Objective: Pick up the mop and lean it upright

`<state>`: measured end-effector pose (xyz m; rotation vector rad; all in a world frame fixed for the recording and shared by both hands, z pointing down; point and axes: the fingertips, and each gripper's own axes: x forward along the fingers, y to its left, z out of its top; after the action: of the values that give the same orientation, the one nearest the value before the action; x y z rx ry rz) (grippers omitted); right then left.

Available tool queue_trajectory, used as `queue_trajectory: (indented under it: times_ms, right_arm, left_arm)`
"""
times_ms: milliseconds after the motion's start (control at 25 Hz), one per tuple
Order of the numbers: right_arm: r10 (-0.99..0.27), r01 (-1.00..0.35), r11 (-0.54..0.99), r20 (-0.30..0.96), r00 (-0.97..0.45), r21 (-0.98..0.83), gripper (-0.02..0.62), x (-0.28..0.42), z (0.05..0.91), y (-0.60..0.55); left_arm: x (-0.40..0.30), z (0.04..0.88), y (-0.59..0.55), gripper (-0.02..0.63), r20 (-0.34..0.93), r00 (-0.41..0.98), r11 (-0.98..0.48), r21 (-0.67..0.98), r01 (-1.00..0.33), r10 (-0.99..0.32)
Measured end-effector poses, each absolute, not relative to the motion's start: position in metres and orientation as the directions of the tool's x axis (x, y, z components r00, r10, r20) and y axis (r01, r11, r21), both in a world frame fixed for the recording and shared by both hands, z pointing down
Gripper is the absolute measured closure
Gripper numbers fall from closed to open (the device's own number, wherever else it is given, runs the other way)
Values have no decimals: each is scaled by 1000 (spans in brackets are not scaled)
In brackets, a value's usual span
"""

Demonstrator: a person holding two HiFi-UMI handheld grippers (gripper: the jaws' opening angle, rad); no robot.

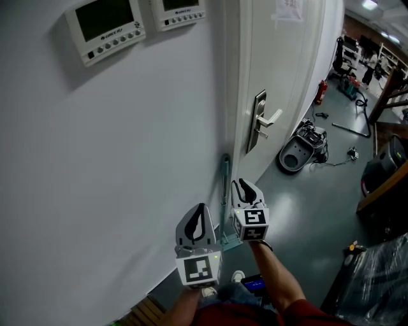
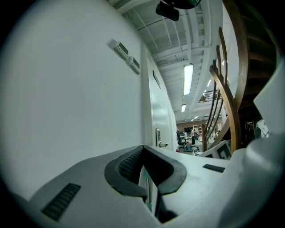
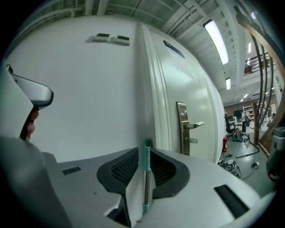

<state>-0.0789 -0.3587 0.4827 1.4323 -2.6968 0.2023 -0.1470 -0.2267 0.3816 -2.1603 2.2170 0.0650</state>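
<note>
The mop (image 3: 146,171) stood upright against the wall (image 1: 127,159) just left of the door (image 1: 280,76). Its handle sat loose between the right gripper's (image 1: 244,190) narrowly parted jaws. The left gripper (image 1: 199,219) was closed and empty. This looked like the release step; next, the right gripper needed to draw back without nudging the mop.

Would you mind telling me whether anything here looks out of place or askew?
The mop leans upright against the wall by the door frame, nothing askew. Only the floor beyond looks untidy: a grey machine with tangled cables lies there.

One mop (image 1: 225,184), two tongs (image 1: 202,210) (image 1: 242,184), two wall panels (image 1: 105,28) (image 1: 180,13)
</note>
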Motion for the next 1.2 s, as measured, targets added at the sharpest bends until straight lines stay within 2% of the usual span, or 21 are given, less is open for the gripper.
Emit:
queue_trajectory:
  times_ms: [80, 440, 1200]
  right_arm:
    - [-806, -821, 566, 160, -570, -74, 485, -86, 495, -370]
    - [-769, -806, 590, 273, -577, -42, 451, -112, 535, -409]
    - [-763, -822, 568, 351, -543, -37, 460, -136, 569, -444]
  left_arm:
    - [-147, 382, -227, 591, -60, -29, 29, -2, -1000, -998]
    - [-152, 382, -225, 591, -52, -54, 54, -1, -999, -997]
    - [-156, 391, -226, 591, -19, -75, 75, -9, -997, -997]
